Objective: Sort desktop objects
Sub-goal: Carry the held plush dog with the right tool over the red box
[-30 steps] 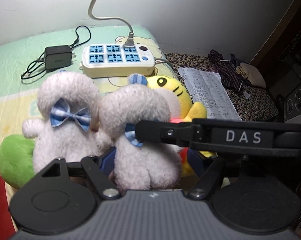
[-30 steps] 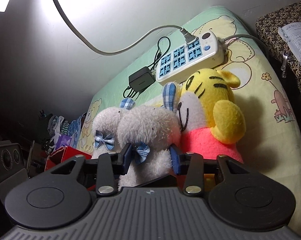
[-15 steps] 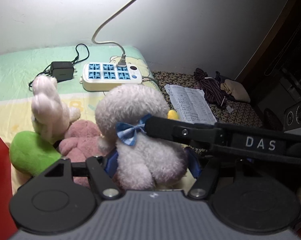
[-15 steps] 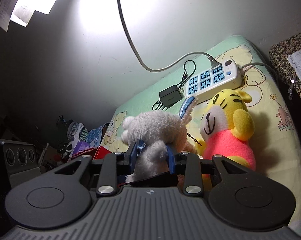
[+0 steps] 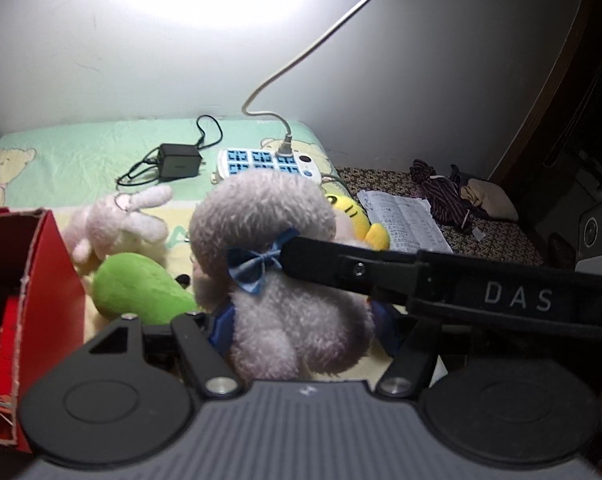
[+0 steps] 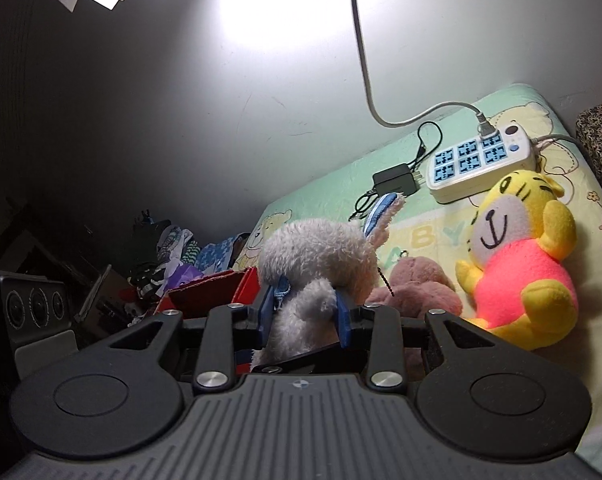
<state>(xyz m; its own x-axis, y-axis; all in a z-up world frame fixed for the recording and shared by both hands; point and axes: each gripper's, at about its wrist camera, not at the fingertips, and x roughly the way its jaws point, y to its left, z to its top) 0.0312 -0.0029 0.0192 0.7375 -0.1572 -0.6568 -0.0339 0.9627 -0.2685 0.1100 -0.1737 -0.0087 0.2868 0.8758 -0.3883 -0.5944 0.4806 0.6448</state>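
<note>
Item: white plush [image 5: 277, 264] with a blue bow tie, held clear of the bear-print sheet [image 5: 69, 160], just to the right of the red box [image 5: 49, 280] in the left wrist view and slightly above its rim.

Grip: the right gripper [image 6: 304, 312] has its jaws clamped on the plush's narrow middle. The left gripper [image 5: 303, 330] has its jaws set wide on either flank of the lower body; whether they squeeze cannot be told.

Orientation: the long axis is close to upright, head on top and bow at the neck. One blue-lined ear slants up and away from the red box. No face can be made out.

Key relation: the open red box lies to the left of both jaws, on the left gripper's side, so the likely next move is a short carry leftward and a head-up drop across the box mouth, provided the box is the toys' bin.

Other stock beyond the red box, nearest first: green plush [image 5: 137, 288], pale rabbit [image 5: 121, 220], brownish-pink plush [image 6: 421, 284], yellow tiger plush [image 6: 517, 264], then charger [image 5: 179, 156] and power strip [image 5: 269, 162], farthest from it.
</note>
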